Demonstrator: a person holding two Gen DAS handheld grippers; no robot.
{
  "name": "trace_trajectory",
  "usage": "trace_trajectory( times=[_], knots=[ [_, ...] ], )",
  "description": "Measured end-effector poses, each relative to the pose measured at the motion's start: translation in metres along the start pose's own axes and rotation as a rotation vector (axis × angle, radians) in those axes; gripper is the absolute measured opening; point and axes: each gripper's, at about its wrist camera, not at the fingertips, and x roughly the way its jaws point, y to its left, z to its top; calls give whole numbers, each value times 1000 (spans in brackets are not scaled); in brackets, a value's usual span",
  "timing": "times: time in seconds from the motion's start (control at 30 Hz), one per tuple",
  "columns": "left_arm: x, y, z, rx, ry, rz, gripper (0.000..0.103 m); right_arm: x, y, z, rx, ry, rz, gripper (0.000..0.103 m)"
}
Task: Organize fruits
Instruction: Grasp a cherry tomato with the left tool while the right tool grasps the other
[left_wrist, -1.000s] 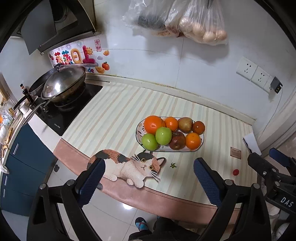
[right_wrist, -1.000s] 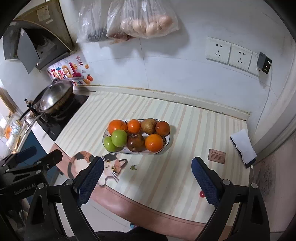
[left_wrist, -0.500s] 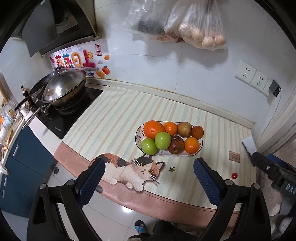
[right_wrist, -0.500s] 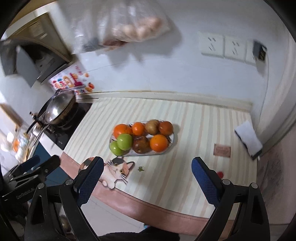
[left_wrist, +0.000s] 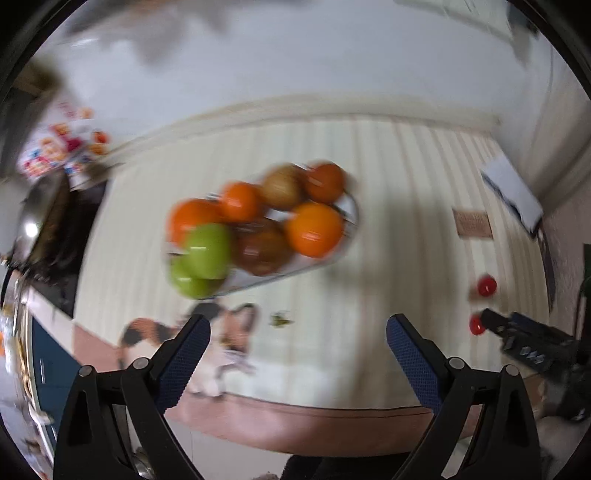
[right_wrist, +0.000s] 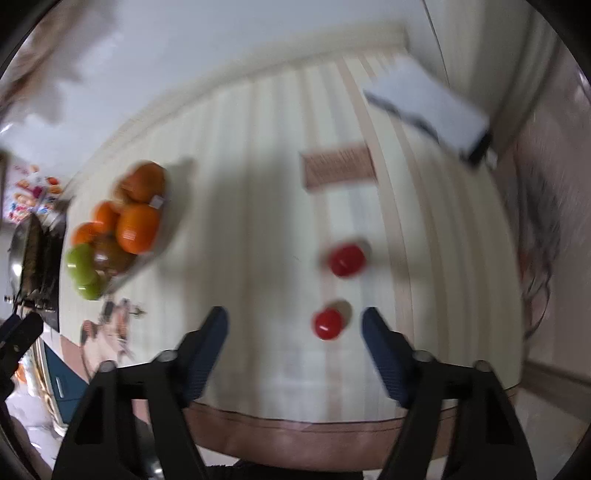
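The right gripper (right_wrist: 295, 328) is held wide apart above the striped counter (right_wrist: 258, 184), empty. A small red fruit (right_wrist: 328, 324) lies between its fingers; another red fruit (right_wrist: 347, 260) sits at twelve o'clock. The fruit plate (right_wrist: 162, 236) is seen at ten o'clock. The left gripper (left_wrist: 297, 341) is likewise spread, empty.

no lettering can be read here. the brown card (right_wrist: 337, 170) and the colourful wall sticker (left_wrist: 55, 151) are both too blurred.
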Motion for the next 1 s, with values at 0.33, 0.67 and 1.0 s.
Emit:
trace_trajectory(
  times=[0.33, 0.67, 1.0],
  knots=[
    [58, -71, 20, 151, 135, -38, 98, 35, -7, -7, -22, -24, -29, 27],
    [79, -153, 38, 269, 173, -210, 94, -1, -80, -6, 133, -90, -40, 27],
    [111, -226, 33, 392, 245, -305, 56, -14, -137, -7, 246, -112, -79, 27]
  ],
)
